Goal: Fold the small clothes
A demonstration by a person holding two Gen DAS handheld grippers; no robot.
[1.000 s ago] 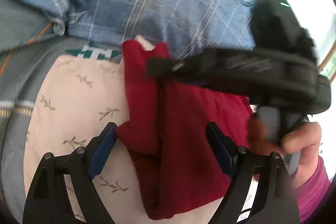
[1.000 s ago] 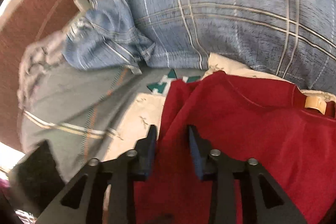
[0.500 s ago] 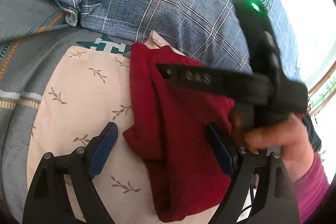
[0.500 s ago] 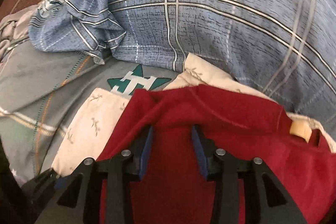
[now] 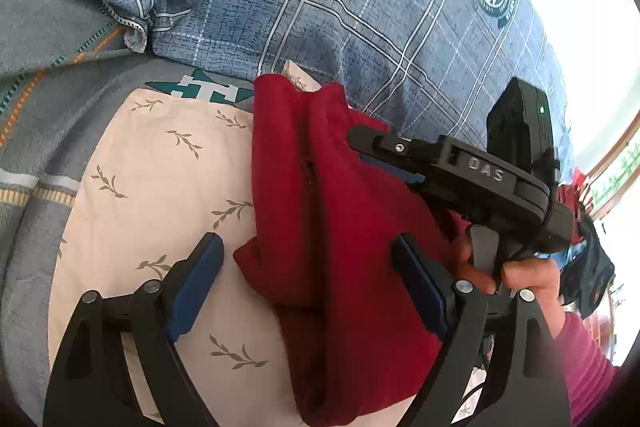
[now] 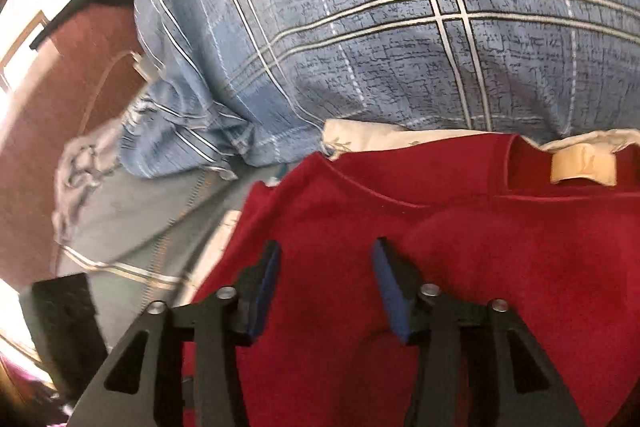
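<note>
Red garment (image 5: 340,227) lies part-folded on a cream leaf-print pillow (image 5: 152,195), itself on a grey blanket (image 5: 36,131), with a blue plaid pillow (image 5: 360,7) behind at 12 o'clock.

Key relation: in the left wrist view the garment's long axis runs roughly 12 to 6, a folded flap stacked along its 9 o'clock edge. It sits straight ahead between the left gripper (image 5: 308,279) fingers, slightly toward the 3 o'clock finger. The right gripper (image 5: 384,155) comes in from 3 o'clock, tips over the cloth's upper half, so the right is the nearer one to the fold's far end; the left covers the near end.

Jaws:
- Left: spread wide, pads straddling the cloth's near part, nothing pinched. The 9 o'clock pad is clear over the pillow; whether the 3 o'clock pad brushes the fabric I can't tell.
- Right: opening now. In the right wrist view the right gripper (image 6: 324,287) has red fabric showing between and below the pads, but they aren't pressing on it. Looks like a release, not a grasp.

The collar with its tan label (image 6: 582,167) lies at 1 o'clock from the right jaws, close to the plaid pillow.

Judgement: one fold laid, next likely a cross fold along the long axis.
</note>
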